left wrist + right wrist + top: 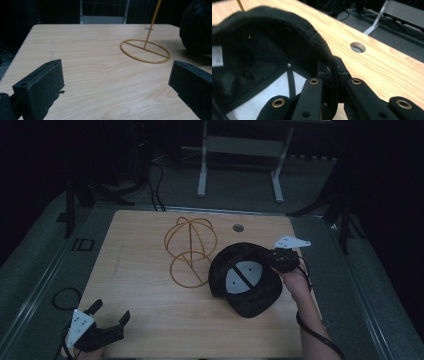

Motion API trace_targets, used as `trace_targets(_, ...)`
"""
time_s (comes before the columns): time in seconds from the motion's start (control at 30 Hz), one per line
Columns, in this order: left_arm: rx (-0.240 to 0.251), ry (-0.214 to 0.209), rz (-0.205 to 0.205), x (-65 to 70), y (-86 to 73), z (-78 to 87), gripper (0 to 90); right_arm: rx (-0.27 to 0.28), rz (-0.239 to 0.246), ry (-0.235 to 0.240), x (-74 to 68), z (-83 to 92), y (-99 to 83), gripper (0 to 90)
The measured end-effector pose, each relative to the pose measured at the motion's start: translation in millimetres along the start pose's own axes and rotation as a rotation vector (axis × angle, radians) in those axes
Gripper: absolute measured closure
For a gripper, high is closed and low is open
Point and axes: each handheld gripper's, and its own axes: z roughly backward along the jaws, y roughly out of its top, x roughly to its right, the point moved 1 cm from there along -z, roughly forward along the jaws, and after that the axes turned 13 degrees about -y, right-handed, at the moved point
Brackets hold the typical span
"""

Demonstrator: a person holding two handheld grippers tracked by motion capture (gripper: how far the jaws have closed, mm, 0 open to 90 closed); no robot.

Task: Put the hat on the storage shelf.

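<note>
A black cap (245, 279) lies upside down on the right half of the wooden table (150, 285), its white lining facing up. My right gripper (276, 259) is shut on the cap's rim at its right side; in the right gripper view the rim (329, 60) is pinched between the two jaws of the right gripper (332, 71). A yellow wire stand (189, 250) with a ring base (145, 51) and a globe-shaped top stands at the table's middle. My left gripper (111, 312) rests open at the front left corner, with nothing between the jaws of the left gripper (117, 82).
A round cable hole (238, 227) sits in the table near its back edge. A white metal frame (240, 155) stands on the floor behind the table. Dark cables (65, 297) trail over the left side.
</note>
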Motion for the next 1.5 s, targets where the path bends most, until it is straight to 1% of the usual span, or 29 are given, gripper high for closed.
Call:
trace_targets(0.03,0.0,-0.007,-0.002,1.4,-0.2,-0.8,0.4,0.0,0.0,0.0,0.0,0.0,0.0,87.3)
trace_targets(0.07,0.001,-0.039,0.01,4.8,-0.1,-2.6,0.4,0.013,-0.005,0.006,-0.6,6.6,1.8,87.4)
trace_targets(0.23,0.0,-0.073,0.017,11.8,1.1,-5.6,0.4,0.045,-0.011,0.006,-1.9,21.0,8.5,87.4)
trace_targets(0.27,0.003,-0.091,0.02,15.2,2.3,-7.4,0.4,0.061,-0.011,0.006,-1.9,27.8,12.6,87.4)
trace_targets(0.3,0.003,-0.091,0.02,15.2,2.3,-7.4,0.4,0.061,-0.011,0.006,-1.9,27.8,12.6,87.4)
trace_targets(0.33,0.002,-0.107,0.024,18.3,3.2,-9.5,0.4,0.068,-0.012,0.001,-1.8,30.2,13.9,87.4)
trace_targets(0.4,-0.009,-0.13,0.009,25.6,5.3,-13.1,0.4,0.084,-0.019,-0.012,-0.8,37.6,19.1,87.4)
trace_targets(0.43,-0.009,-0.13,0.009,25.6,5.3,-13.1,0.4,0.084,-0.019,-0.012,-0.8,37.6,19.1,87.4)
trace_targets(0.47,-0.006,-0.159,0.01,32.7,7.7,-16.6,0.4,0.091,-0.013,-0.024,-0.6,41.0,22.1,87.4)
trace_targets(0.5,-0.006,-0.159,0.01,32.7,7.7,-16.6,0.4,0.091,-0.013,-0.024,-0.6,41.0,22.1,87.4)
trace_targets(0.63,-0.027,-0.211,0.006,46.9,13.5,-28.7,0.4,0.111,-0.024,-0.033,0.7,48.1,27.6,87.4)
trace_targets(0.67,-0.029,-0.23,-0.006,54.8,15.6,-35.3,0.4,0.12,-0.035,-0.042,1.2,51.9,30.1,87.4)
trace_targets(0.7,-0.029,-0.23,-0.006,54.8,15.6,-35.3,0.4,0.12,-0.035,-0.042,1.2,51.9,30.1,87.4)
trace_targets(0.87,-0.042,-0.293,-0.007,74.6,20.8,-55.4,0.4,0.154,-0.046,-0.055,-0.7,64.0,37.2,87.4)
trace_targets(0.9,-0.042,-0.293,-0.007,74.6,20.8,-55.4,0.4,0.154,-0.046,-0.055,-0.7,64.0,37.2,87.4)
trace_targets(0.93,-0.052,-0.306,-0.003,80.7,21.3,-62.4,0.4,0.166,-0.047,-0.055,-2.5,68.8,39.4,87.4)
trace_targets(0.97,-0.052,-0.306,-0.003,80.7,21.3,-62.4,0.4,0.166,-0.047,-0.055,-2.5,68.8,39.4,87.4)
trace_targets(1.0,-0.052,-0.311,-0.001,85.9,21.6,-67.2,0.4,0.17,-0.046,-0.06,-3.4,70.6,40.0,87.4)
trace_targets(1.03,-0.053,-0.306,-0.01,88.6,22.2,-69.4,0.4,0.178,-0.038,-0.068,-5.2,73.9,40.6,87.4)
trace_targets(1.07,-0.054,-0.316,-0.019,94.7,24.2,-74.3,0.4,0.185,-0.04,-0.073,-7.0,76.9,40.3,87.4)
trace_targets(1.1,-0.054,-0.316,-0.019,94.7,24.2,-74.3,0.4,0.185,-0.04,-0.073,-7.0,76.9,40.3,87.4)
trace_targets(1.17,-0.055,-0.328,-0.032,102.4,26.5,-79.9,0.4,0.194,-0.043,-0.074,-8.9,80.2,39.3,87.4)
trace_targets(1.23,-0.06,-0.349,-0.033,109.5,28.7,-86.7,0.4,0.2,-0.042,-0.076,-9.4,83.2,38.8,87.3)
trace_targets(1.27,-0.061,-0.375,-0.025,116.2,31.6,-94.1,0.4,0.203,-0.042,-0.086,-10.5,86.5,38.8,87.3)
trace_targets(1.3,-0.061,-0.375,-0.025,116.2,31.6,-94.1,0.4,0.203,-0.042,-0.086,-10.5,86.5,38.8,87.3)
trace_targets(1.33,-0.058,-0.389,-0.039,123.2,35.0,-101.0,0.4,0.212,-0.037,-0.094,-12.1,90.0,39.6,87.3)
trace_targets(1.37,-0.058,-0.389,-0.039,123.2,35.0,-101.0,0.4,0.212,-0.037,-0.094,-12.1,90.0,39.6,87.3)
trace_targets(1.4,-0.055,-0.387,-0.054,130.0,38.0,-107.6,0.4,0.221,-0.039,-0.096,-13.6,92.9,41.2,87.3)
trace_targets(1.5,-0.06,-0.399,-0.054,135.5,40.2,-115.2,0.4,0.233,-0.05,-0.099,-14.4,95.9,43.4,87.3)
